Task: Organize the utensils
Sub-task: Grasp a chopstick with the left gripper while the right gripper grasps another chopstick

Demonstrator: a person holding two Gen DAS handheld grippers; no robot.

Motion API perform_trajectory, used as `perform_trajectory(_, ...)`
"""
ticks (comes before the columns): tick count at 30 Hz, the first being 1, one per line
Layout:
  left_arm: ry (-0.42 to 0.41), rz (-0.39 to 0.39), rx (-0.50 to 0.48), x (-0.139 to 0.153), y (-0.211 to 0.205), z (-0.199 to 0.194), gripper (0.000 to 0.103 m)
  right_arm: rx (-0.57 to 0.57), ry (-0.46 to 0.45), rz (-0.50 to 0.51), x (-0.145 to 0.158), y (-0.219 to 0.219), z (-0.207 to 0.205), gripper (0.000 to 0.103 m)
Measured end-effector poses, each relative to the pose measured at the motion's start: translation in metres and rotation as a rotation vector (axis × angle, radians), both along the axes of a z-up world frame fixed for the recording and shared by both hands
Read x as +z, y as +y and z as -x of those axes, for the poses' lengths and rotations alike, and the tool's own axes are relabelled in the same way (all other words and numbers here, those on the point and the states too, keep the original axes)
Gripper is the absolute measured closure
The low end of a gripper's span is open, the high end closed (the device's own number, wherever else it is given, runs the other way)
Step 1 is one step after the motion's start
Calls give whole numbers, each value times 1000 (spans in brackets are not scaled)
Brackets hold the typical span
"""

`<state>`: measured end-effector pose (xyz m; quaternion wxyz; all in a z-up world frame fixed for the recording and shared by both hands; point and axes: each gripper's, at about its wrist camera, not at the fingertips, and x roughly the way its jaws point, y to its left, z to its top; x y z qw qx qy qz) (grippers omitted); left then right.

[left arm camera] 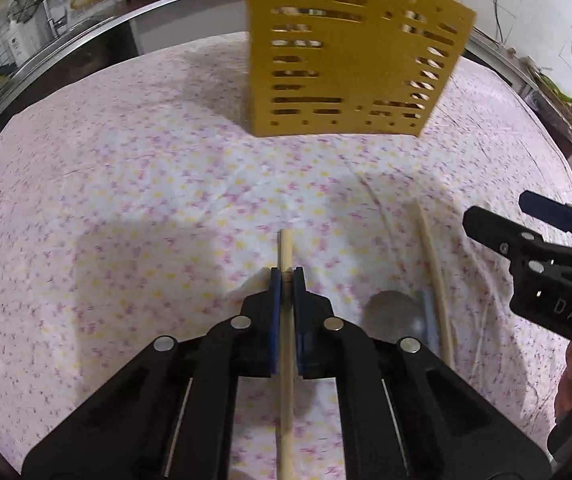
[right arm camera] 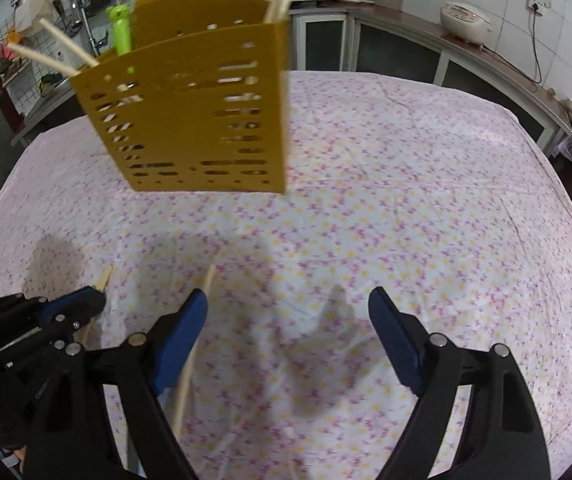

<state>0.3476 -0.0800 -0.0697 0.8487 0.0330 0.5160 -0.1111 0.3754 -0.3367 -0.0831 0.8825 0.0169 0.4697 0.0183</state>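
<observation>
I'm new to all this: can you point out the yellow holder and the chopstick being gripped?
yellow holder (left arm camera: 342, 64): left wrist view, on its slotted front wall.
chopstick (left arm camera: 285, 248): left wrist view, on the tip just beyond the closed pads.

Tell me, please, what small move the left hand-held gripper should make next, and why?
Probably a lift of the chopstick off the tablecloth, then a carry toward the yellow utensil holder. The left hand-held gripper is shut on that chopstick, which lies flat on the cloth, and the holder already has chopsticks standing in it. The right hand-held gripper is open and empty.
</observation>
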Motion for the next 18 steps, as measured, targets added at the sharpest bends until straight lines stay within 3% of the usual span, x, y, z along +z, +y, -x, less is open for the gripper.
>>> perform_trajectory(8,-1,46,87,2,46,-9,99,14,64,-25,-11,25,-6,58)
perform_trajectory(13,6,63,92,0,58,-12,98,25,90,-21,-9,40,-7,63)
perform_trajectory(18,7,76,96,-5,60,-14,98,29,149,1,-18,51,-13,78)
